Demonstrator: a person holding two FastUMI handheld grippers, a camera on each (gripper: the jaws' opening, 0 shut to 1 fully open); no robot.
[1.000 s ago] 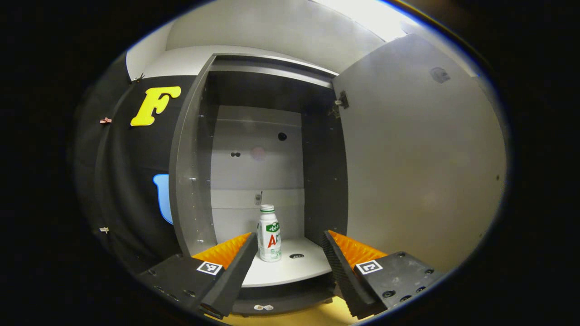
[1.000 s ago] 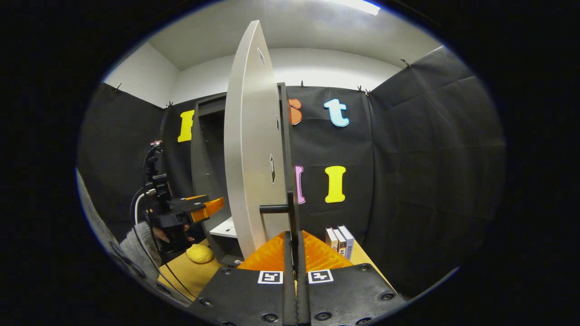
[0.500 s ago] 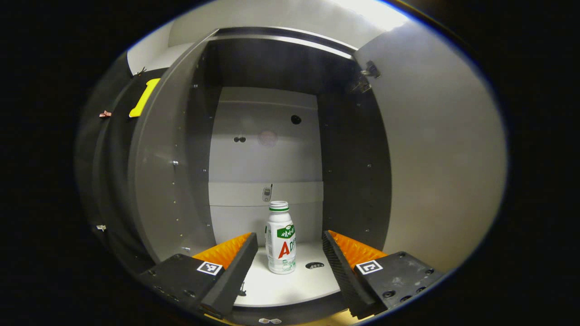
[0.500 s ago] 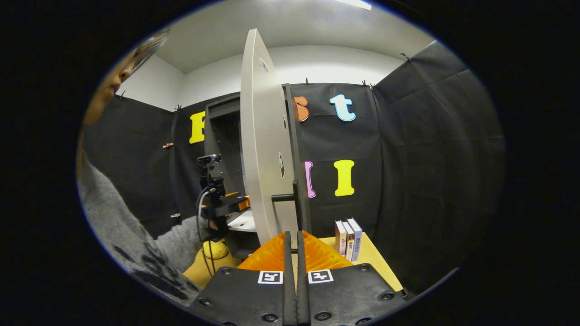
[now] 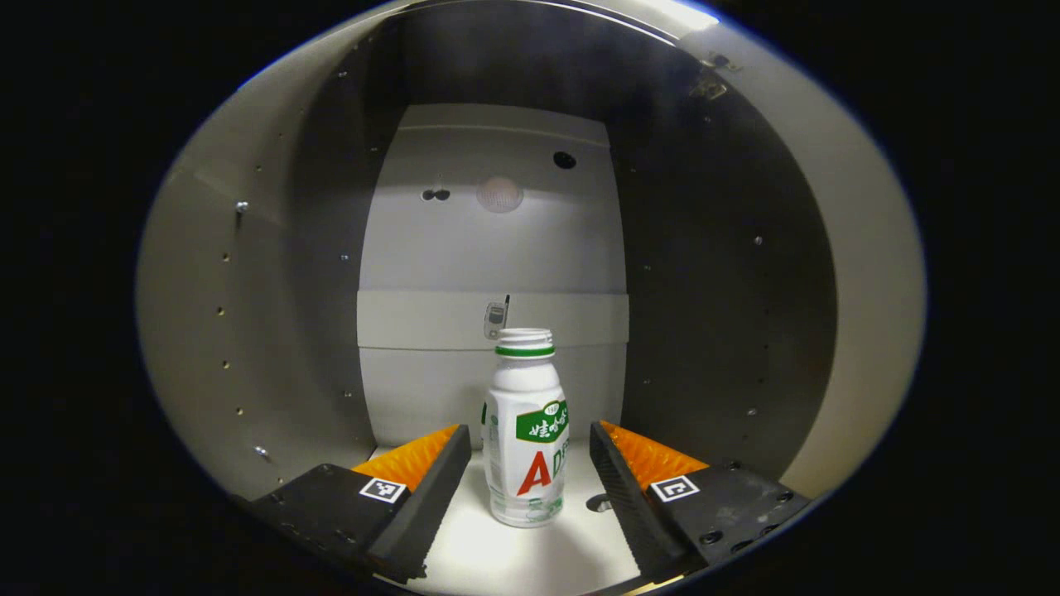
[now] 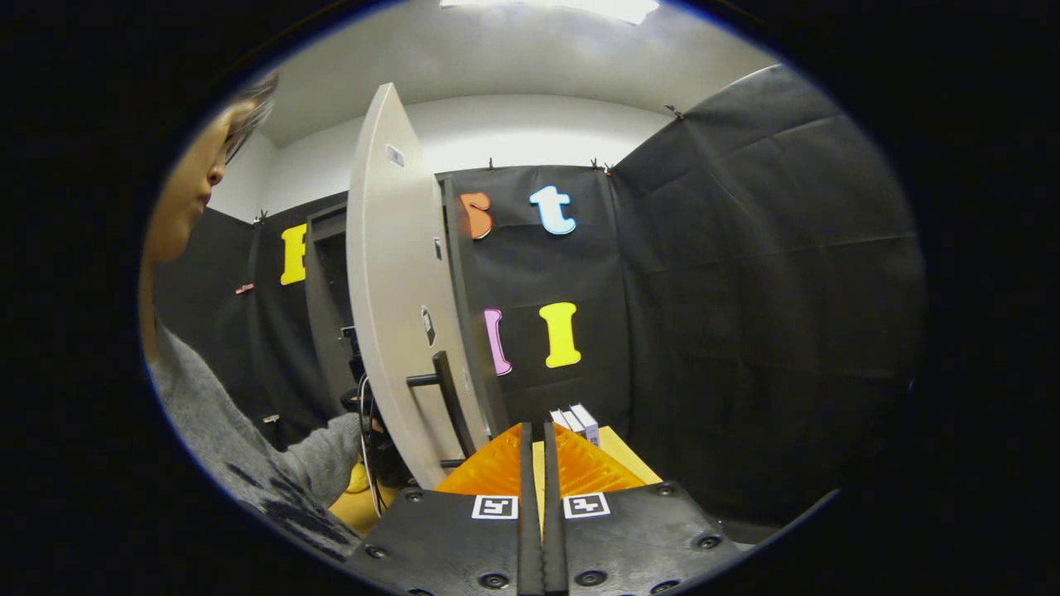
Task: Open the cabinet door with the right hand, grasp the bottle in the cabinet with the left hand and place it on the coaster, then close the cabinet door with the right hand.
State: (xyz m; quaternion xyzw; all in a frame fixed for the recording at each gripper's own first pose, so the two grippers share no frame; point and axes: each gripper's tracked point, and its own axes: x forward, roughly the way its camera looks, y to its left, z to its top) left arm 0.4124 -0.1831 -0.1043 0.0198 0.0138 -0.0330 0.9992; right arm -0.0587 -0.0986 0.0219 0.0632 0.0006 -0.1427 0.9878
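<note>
Standing upright on the pale shelf (image 5: 464, 563) inside the cabinet (image 5: 248, 331), the bottle (image 5: 526, 451) sits between the spread fingers of the left gripper (image 5: 530, 488), which is released and touches nothing yet. The bottle looks like light, stiff plastic with a smooth printed sleeve (likely a little slippery), so the broad labelled body below the shoulder seems the best place to take hold, not the narrow neck or cap. In the right gripper view, the right gripper (image 6: 537, 480) is clenched with nothing between its fingers, near the open cabinet door (image 6: 397, 314) and right of its handle (image 6: 443, 389).
</note>
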